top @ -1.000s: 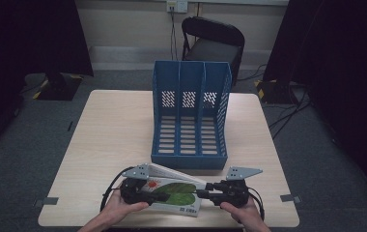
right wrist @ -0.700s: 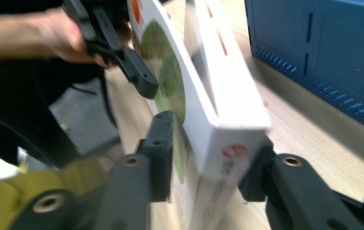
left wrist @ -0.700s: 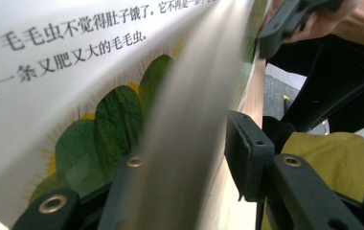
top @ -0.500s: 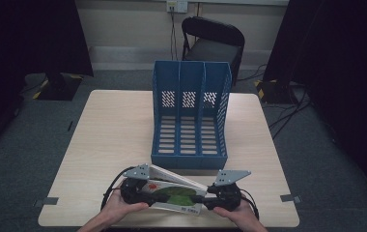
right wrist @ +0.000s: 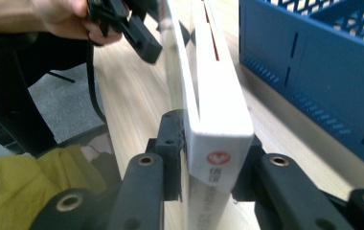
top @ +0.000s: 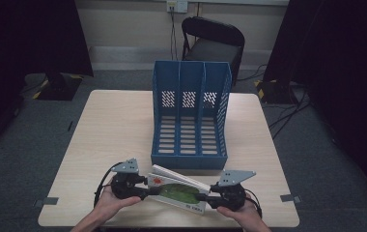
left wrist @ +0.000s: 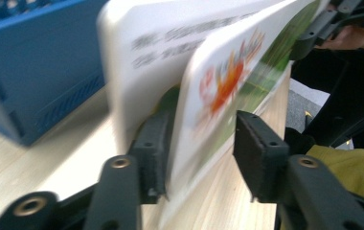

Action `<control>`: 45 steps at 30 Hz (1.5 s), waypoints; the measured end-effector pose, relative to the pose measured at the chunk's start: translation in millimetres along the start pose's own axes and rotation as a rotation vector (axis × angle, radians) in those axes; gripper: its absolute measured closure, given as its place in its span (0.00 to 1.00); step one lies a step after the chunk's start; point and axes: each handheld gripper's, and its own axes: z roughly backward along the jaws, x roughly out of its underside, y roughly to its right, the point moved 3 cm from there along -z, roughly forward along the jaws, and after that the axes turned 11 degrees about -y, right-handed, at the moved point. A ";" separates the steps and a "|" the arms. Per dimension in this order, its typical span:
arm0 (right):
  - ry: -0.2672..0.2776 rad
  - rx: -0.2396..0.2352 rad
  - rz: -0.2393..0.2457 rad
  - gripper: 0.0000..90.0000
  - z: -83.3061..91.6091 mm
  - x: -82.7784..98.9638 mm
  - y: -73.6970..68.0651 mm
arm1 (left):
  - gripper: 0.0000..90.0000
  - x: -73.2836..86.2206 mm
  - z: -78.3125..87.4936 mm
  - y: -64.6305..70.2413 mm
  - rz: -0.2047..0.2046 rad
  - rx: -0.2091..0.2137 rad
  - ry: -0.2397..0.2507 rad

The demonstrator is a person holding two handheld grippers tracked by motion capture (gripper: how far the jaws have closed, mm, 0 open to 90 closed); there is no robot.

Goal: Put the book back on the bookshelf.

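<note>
The book (top: 177,191), a white-covered volume with a green and orange picture on its front, is tipped up on its long edge near the front edge of the tabletop (top: 114,130), just in front of the blue file rack (top: 190,116). You hold it from both ends so that it can be stood upright, a posture that would suit the rack's narrow upright slots.

At the book's spine end, the right gripper (right wrist: 209,167) has its jaws clamped on the whole thickness of the volume; they have just been closing, and both pads now press the covers flat. This end carries the weight, in my judgement.

At the opposite end, the left gripper (left wrist: 201,153) has just been opening its jaws. One pad lies against the inner side of the front cover (left wrist: 228,91), which fans away from the white page block (left wrist: 151,57); the other pad stands apart from the cover's printed face, so nothing is pinched there. Your left hand (top: 111,200) thus only steadies the loose cover, while your right hand (top: 239,215) keeps the firm hold.

The rack stands at the tabletop's middle toward its far edge, open side facing you, all three compartments empty. A black chair (top: 213,41) stands beyond the far edge.
</note>
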 end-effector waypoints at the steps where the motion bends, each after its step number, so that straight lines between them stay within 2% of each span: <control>1: -0.004 0.007 0.000 0.82 0.1 1.8 0.5 | 0.57 2.5 2.8 -5.2 0.026 -0.020 0.007; 2: 0.007 0.003 -0.015 0.82 0.9 4.0 1.1 | 0.55 4.2 4.7 -9.3 0.044 -0.034 0.008; 5: 0.011 0.004 -0.020 0.82 1.0 4.4 0.2 | 0.51 7.0 7.4 -17.1 0.084 -0.041 0.018; 6: 0.015 -0.003 -0.017 0.81 0.2 4.5 -1.1 | 0.50 7.2 6.6 -17.9 0.085 -0.043 0.011; 10: 0.007 -0.017 -0.013 0.77 -5.6 4.1 -7.7 | 0.50 5.2 -5.3 -13.2 0.055 -0.041 -0.032; 13: -0.001 -0.013 -0.003 0.76 -11.9 4.1 -12.7 | 0.50 3.8 -16.3 -9.7 0.050 -0.033 -0.062; 15: 0.003 0.001 0.000 0.76 -14.7 4.2 -14.0 | 0.47 2.7 -22.8 -8.1 0.043 -0.051 -0.082; 16: 0.011 0.007 -0.013 0.76 -16.6 4.3 -13.9 | 0.46 2.2 -23.8 -7.9 0.038 -0.054 -0.084; 22: 0.010 0.037 -0.018 0.74 -25.7 4.3 -15.3 | 0.46 1.3 -26.2 -7.4 0.037 -0.061 -0.083; 23: 0.015 0.035 -0.030 0.74 -27.2 4.1 -15.3 | 0.46 1.2 -26.4 -7.1 0.038 -0.060 -0.084; 26: 0.007 0.038 -0.023 0.75 -30.1 4.3 -16.0 | 0.46 1.5 -26.3 -6.5 0.035 -0.064 -0.086; 27: 0.017 0.026 -0.037 0.75 -32.8 4.8 -15.5 | 0.45 1.6 -26.6 -5.6 0.031 -0.067 -0.088; 29: 0.019 0.024 -0.040 0.73 -34.1 4.9 -15.5 | 0.45 1.5 -26.8 -5.4 0.033 -0.069 -0.087; 30: 0.018 0.038 -0.045 0.69 -40.3 5.1 -17.3 | 0.45 1.2 -27.2 -5.2 0.035 -0.070 -0.085; 32: 0.002 0.052 -0.028 0.68 -45.5 4.7 -19.8 | 0.44 1.4 -27.3 -5.0 0.028 -0.069 -0.089; 34: -0.003 0.066 -0.018 0.68 -47.4 4.8 -20.9 | 0.44 1.4 -27.3 -4.9 0.027 -0.069 -0.090; 37: 0.009 0.063 -0.043 0.73 -50.2 8.2 -17.4 | 0.45 1.0 -28.0 -4.8 0.033 -0.073 -0.085; 41: 0.016 0.068 -0.046 0.76 -50.3 8.1 -15.7 | 0.45 0.7 -29.2 -3.6 0.018 -0.087 -0.093; 42: 0.021 0.069 -0.048 0.81 -50.3 8.1 -14.8 | 0.45 0.4 -30.2 -2.6 0.009 -0.088 -0.099; 43: 0.024 0.068 -0.056 0.82 -50.4 7.9 -13.8 | 0.45 0.0 -31.1 -2.0 0.009 -0.096 -0.101; 45: 0.013 0.084 -0.032 0.84 -50.0 7.3 -13.8 | 0.44 -0.8 -31.7 -3.2 0.017 -0.097 -0.099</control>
